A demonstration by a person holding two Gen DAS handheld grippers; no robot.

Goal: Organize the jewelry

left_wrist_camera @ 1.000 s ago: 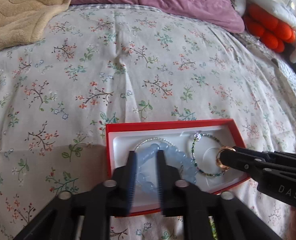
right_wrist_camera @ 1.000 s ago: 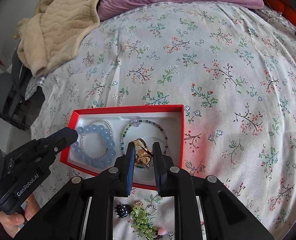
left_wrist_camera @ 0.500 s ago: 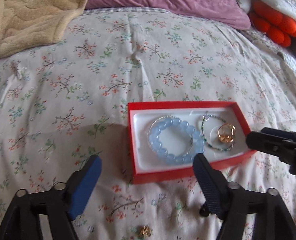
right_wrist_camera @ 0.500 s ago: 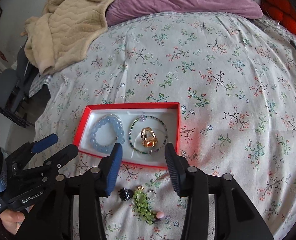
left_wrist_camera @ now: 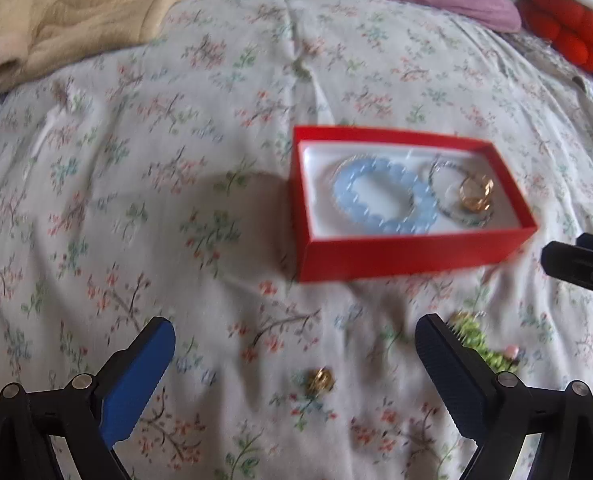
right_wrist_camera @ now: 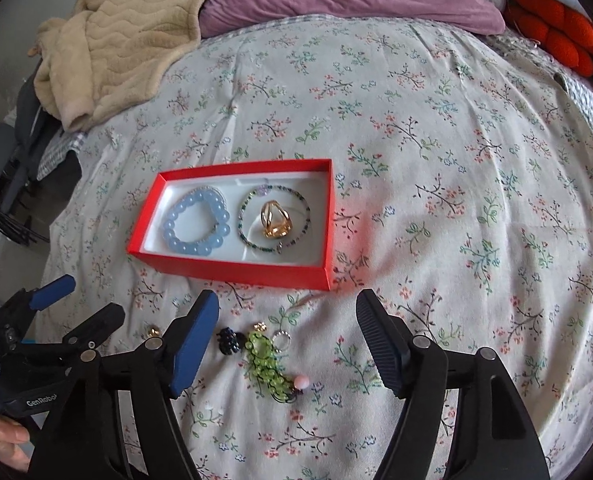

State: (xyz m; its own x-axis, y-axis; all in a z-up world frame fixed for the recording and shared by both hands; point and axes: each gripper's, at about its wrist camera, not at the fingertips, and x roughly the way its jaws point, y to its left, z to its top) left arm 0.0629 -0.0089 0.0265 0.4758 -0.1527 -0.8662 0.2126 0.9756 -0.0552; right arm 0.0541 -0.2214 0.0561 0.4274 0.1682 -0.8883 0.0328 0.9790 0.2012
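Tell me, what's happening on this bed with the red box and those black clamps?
A person holding two black two-finger grippers is sorting jewelry into a shallow red cardboard box. A pale blue beaded bracelet, a thin green beaded bracelet and a gold ring lie inside. Both the left gripper and the right gripper are open and empty above loose pieces on the floral bedspread.

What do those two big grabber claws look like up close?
Both are black plastic claws with two fingers each. The left gripper and right gripper have blue ribbed pads inside the fingers, and silver round bolts at the joints. The left one has white "GenRobo" lettering on its side. No cables or sleeves show.
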